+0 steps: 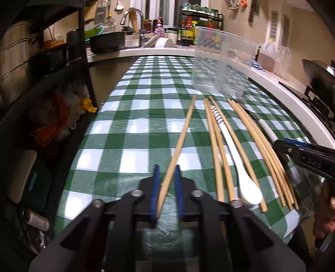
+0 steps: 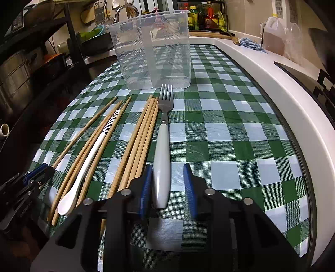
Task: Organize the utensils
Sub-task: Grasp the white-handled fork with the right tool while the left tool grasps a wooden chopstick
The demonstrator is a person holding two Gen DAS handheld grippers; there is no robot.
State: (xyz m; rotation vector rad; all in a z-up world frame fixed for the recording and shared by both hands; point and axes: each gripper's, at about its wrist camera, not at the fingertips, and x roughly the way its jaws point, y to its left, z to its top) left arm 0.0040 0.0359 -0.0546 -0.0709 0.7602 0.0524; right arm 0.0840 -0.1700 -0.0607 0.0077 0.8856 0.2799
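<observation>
Green-checked tablecloth (image 2: 230,134), white counter (image 2: 293,87), sink faucet (image 1: 134,18).

The bench (image 2: 219,134) wears a green-and-white checked plastic cloth. Ahead of the right hand-held gripper (image 2: 168,184) stands a clear plastic divided utensil holder (image 2: 152,52), upright. A metal fork with a pale grey handle (image 2: 162,146) lies flat, handle end between that gripper's fingers, tines toward the holder. Just left of it lies a bundle of bamboo chopsticks (image 2: 138,142), then a white ceramic spoon with dark markings (image 2: 88,163) among more chopsticks. A single bamboo chopstick (image 1: 180,144) runs between the left hand-held gripper's (image 1: 166,188) fingers.
</observation>
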